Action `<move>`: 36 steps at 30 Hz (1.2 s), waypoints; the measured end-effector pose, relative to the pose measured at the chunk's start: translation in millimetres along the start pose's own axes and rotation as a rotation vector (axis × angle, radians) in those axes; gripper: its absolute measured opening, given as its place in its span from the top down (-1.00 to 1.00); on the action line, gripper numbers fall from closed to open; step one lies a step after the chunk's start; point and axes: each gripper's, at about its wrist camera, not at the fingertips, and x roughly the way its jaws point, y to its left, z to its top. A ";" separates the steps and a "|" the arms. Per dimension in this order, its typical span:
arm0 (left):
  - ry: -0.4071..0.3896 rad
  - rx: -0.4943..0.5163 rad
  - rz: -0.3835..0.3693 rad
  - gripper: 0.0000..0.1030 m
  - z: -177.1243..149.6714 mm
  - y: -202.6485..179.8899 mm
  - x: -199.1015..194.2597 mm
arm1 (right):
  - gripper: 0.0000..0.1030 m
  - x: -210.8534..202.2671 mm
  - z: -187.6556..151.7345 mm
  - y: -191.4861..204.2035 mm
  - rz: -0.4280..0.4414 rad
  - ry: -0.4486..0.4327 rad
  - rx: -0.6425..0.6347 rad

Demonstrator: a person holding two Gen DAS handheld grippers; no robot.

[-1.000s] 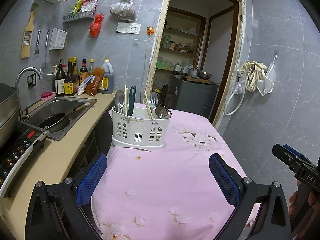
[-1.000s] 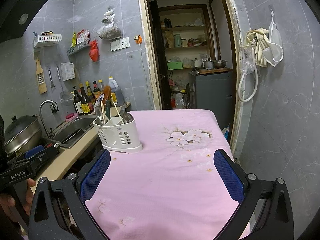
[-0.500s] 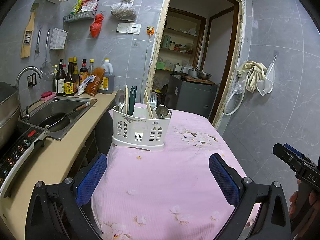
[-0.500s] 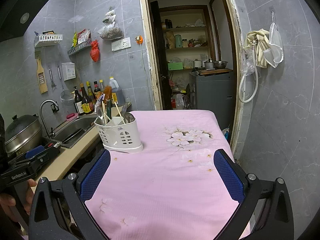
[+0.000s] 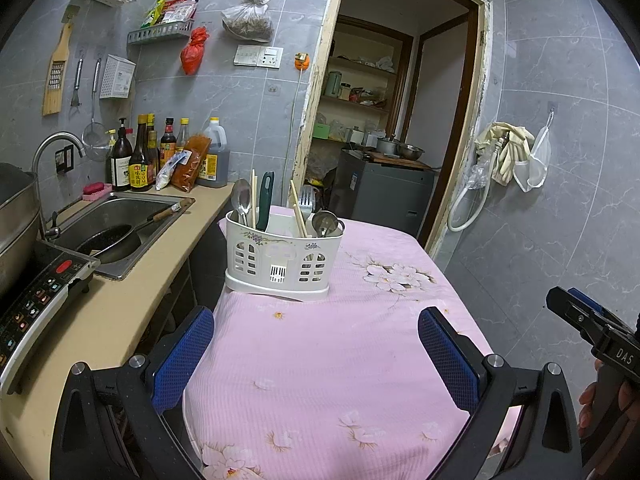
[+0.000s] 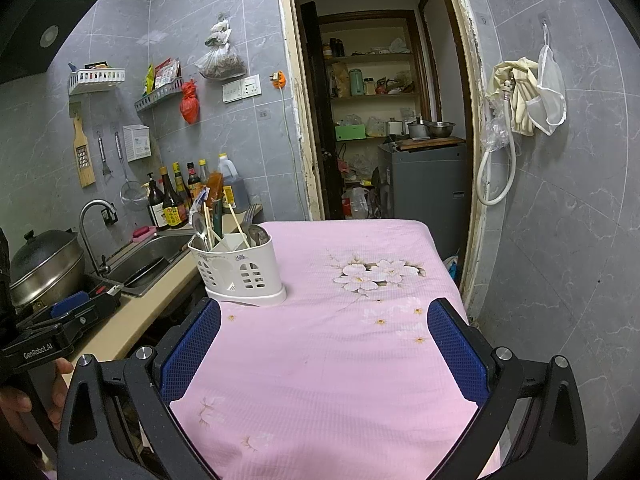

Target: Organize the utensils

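Here, both grippers hang low over the near edge of the table (image 5: 320,360), fingers pointing at 12 o'clock. The left gripper (image 5: 314,354) is spread wide with nothing between its blue pads; the right gripper (image 6: 324,350) is likewise wide apart and empty.

Utensil holder (image 5: 282,254): white, slotted, upright on the pink cloth at 12 o'clock from the left gripper, near the table's far left corner. In the right wrist view it stands at 11 o'clock (image 6: 238,268). Inside it, standing on end: a spoon (image 5: 241,200), chopsticks (image 5: 298,212), a green-handled tool (image 5: 265,200), a fork (image 5: 306,200), a ladle (image 5: 326,222). No loose utensils show on the cloth, so the sorting looks finished or nearly so.

Risks, as I judge them:
- The holder looks light and top-heavy, and it sits close to the left table edge. A side knock from a finger could tip it or push it off.
- The tall handles lean outward; a gripper coming in over the rim could snag one and drag the holder.
- The cloth could slide if pulled.

Around: the counter (image 5: 100,320) runs along 9 o'clock, with the sink (image 5: 120,216), a pan (image 5: 110,242) lying in it, and bottles (image 5: 140,156) behind. The path from either gripper to the holder looks clear.
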 end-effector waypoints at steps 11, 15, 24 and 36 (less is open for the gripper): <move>-0.001 0.000 0.000 -0.99 0.2 0.5 0.2 | -0.97 0.0 -0.1 0.0 0.002 0.001 0.000; -0.002 0.002 0.002 -0.99 0.1 1.5 -0.4 | -0.97 0.3 -0.2 0.2 0.001 0.000 0.000; -0.001 0.003 0.003 -0.99 0.3 2.7 -0.5 | -0.97 -0.5 -0.1 1.7 0.000 0.002 0.003; 0.013 0.004 0.033 -0.99 -0.1 6.6 1.1 | -0.97 -0.4 -0.3 0.6 0.001 0.002 0.000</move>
